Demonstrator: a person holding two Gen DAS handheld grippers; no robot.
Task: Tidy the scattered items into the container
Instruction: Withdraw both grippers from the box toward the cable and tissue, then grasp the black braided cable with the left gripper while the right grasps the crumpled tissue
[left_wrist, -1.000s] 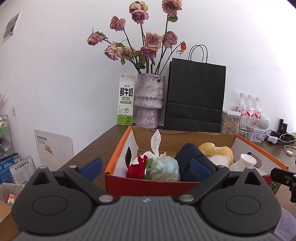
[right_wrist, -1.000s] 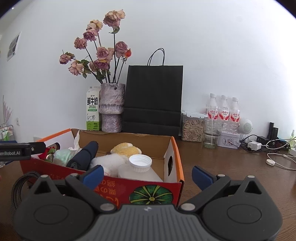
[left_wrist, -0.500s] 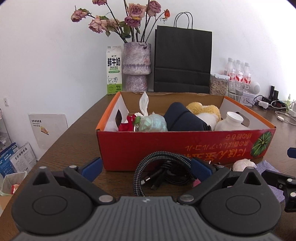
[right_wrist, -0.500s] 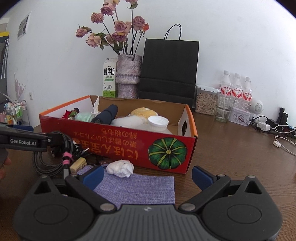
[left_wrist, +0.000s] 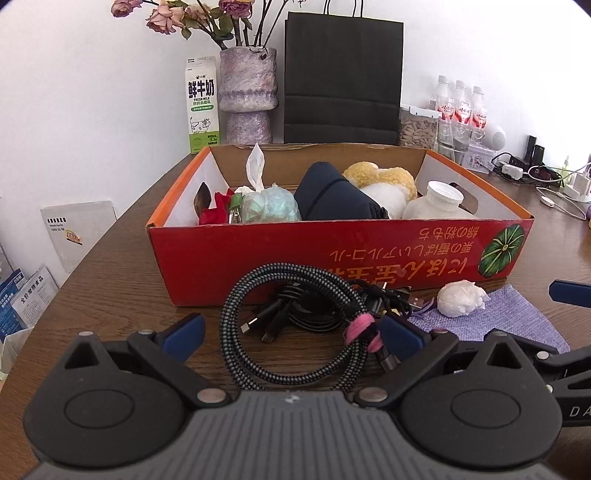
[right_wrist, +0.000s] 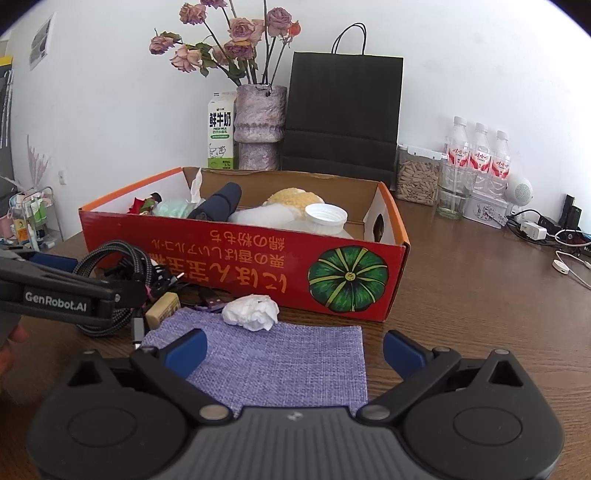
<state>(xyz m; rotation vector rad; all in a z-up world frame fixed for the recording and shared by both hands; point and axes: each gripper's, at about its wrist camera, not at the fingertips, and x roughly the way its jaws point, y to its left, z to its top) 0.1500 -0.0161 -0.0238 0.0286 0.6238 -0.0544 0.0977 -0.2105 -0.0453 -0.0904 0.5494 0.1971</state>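
A red cardboard box (left_wrist: 369, 258) (right_wrist: 258, 254) holds a plush toy, a dark pouch, a white jar and a tissue pack. In front of it lie a coil of braided cables (left_wrist: 295, 317) (right_wrist: 118, 266), a crumpled white tissue (left_wrist: 461, 297) (right_wrist: 251, 312) and a purple cloth (left_wrist: 509, 317) (right_wrist: 280, 362). My left gripper (left_wrist: 291, 334) is open, its fingers on either side of the cable coil. My right gripper (right_wrist: 293, 349) is open, low over the purple cloth, the tissue just beyond it.
Behind the box stand a milk carton (left_wrist: 201, 105), a vase of dried roses (left_wrist: 247, 94), a black paper bag (left_wrist: 341, 77), a seed jar (right_wrist: 417, 179) and water bottles (right_wrist: 478, 155). Chargers and cords (right_wrist: 546, 236) lie at the right. The table edge falls away at the left.
Both grippers have dropped from box-top height to the tabletop in front of the box. The cables, tissue and cloth came into view and now sit close to the open fingers.
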